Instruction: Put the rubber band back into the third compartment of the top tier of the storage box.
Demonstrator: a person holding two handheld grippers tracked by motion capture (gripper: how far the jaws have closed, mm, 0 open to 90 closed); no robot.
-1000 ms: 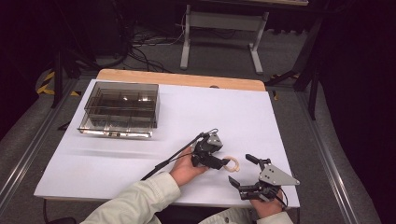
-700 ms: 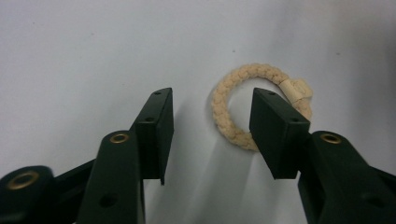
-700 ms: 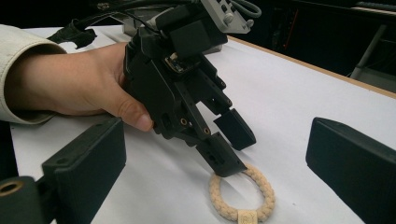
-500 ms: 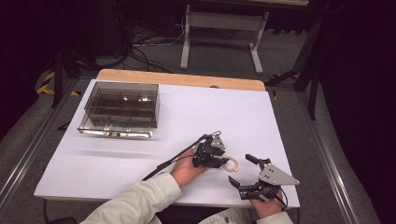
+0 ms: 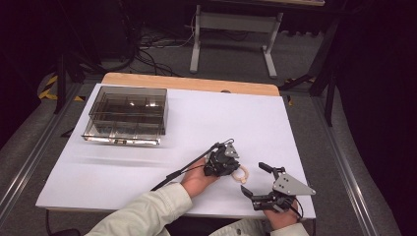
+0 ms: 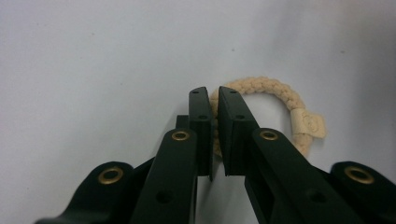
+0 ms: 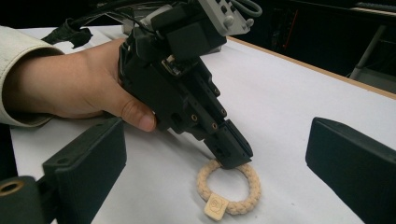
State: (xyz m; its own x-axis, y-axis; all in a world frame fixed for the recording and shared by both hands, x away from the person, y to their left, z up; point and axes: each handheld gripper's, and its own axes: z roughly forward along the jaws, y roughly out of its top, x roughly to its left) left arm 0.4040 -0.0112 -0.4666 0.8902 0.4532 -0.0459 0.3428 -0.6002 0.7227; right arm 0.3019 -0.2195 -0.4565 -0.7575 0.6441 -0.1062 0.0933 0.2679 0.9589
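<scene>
A cream braided rope ring with a small tag lies flat on the white table cover, near the front right. My left gripper points down at it and is shut on the ring's edge. In the left gripper view the two jaws pinch the braid between them, left gripper. The right gripper view shows the ring on the cover with the left gripper clamped on its far side. My right gripper stands open just right of the ring, its jaws wide apart on either side.
A smoky transparent compartment box stands at the back left of the table. The left gripper's cable trails toward the front. A wooden table edge runs along the back, with a metal stand on the floor beyond.
My left gripper has sunk slightly toward the ring. The right gripper and the ring have stayed in place.
</scene>
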